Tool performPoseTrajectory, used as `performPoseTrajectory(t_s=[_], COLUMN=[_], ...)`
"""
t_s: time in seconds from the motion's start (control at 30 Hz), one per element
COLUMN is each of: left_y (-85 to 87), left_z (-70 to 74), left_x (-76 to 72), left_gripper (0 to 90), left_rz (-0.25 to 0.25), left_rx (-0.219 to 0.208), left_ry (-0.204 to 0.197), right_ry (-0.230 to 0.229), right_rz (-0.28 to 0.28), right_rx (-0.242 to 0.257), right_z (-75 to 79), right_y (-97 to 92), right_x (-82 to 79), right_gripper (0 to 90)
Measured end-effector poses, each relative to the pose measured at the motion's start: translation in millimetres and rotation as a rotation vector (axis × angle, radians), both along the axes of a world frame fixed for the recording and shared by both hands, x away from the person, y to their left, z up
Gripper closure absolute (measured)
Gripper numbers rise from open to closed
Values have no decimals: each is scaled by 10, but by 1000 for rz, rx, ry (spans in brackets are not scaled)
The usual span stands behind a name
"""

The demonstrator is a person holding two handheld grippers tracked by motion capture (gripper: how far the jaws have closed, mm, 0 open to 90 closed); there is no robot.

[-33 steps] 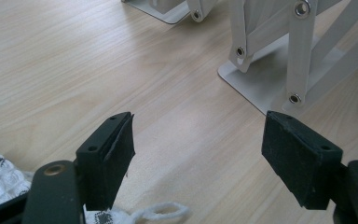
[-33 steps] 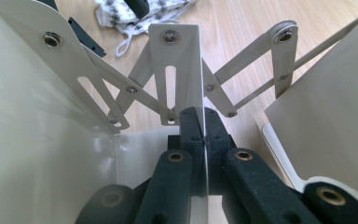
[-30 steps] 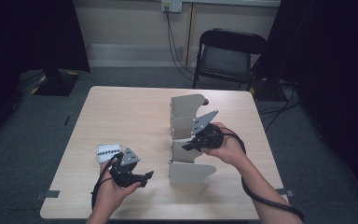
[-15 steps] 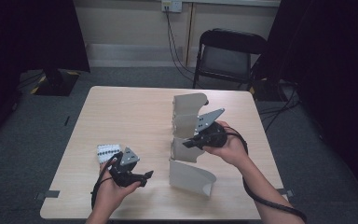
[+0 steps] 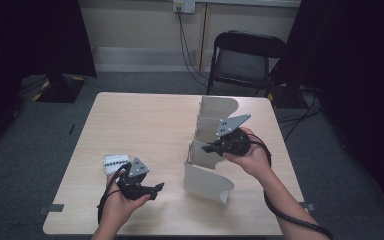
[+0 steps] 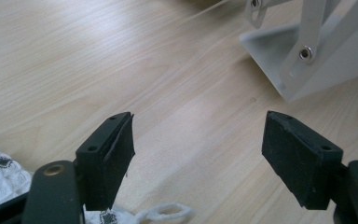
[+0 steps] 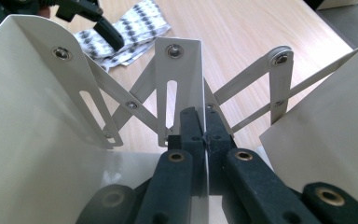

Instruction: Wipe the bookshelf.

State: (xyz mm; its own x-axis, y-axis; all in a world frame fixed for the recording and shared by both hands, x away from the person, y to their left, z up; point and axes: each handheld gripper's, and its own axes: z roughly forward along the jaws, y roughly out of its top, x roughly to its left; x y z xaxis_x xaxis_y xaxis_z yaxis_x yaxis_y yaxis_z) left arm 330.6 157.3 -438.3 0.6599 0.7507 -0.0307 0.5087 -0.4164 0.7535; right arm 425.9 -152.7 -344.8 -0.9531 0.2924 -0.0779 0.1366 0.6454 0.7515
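While the person's right hand (image 5: 252, 157) reaches over the right half of the pale wooden table (image 5: 145, 125), the black two-jaw right gripper (image 5: 211, 148) is clamped on the middle panel of a white metal expanding file rack (image 5: 207, 155), an accordion-style divider whose curved upright plates are joined by riveted scissor links. Seen from the right gripper view, the jaws stand pressed together with the thin edge of that centre plate (image 7: 186, 88) pinched between them, and the neighbouring plates fan out to either side, one large and close at the left, another at the right edge. From the high view the rack stands upright on the table's right half, running from near the far edge toward the near edge, its nearest plate angled out toward the person. The left gripper (image 5: 156, 189) is held in the person's left hand (image 5: 120, 202) low over the near left part of the table, its jaws spread wide with nothing between them; the left gripper view shows bare wood in the gap and a corner of the rack's base at upper right, well apart from the jaws. Just beside and behind the left gripper lies a small white cloth with a black dotted pattern (image 5: 115, 162), flat on the table.
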Motion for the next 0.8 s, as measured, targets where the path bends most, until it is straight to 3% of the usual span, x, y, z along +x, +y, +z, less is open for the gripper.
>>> performPoseTrajectory(t_s=[0.23, 0.43, 0.8], left_y=[-1, 6, 1], left_z=[6, 16, 33], left_x=[-7, -4, -18], left_gripper=[250, 249, 249], left_rz=[5, -3, -2], left_rx=[-5, 4, -4], left_ry=[1, -8, -10], right_ry=[-5, -10, -27], right_rz=[-99, -196, -304], right_rx=[-24, -7, -18], right_z=[22, -8, -77], right_y=[-22, -42, -27], right_x=[-27, -53, -96], right_gripper=[897, 897, 895])
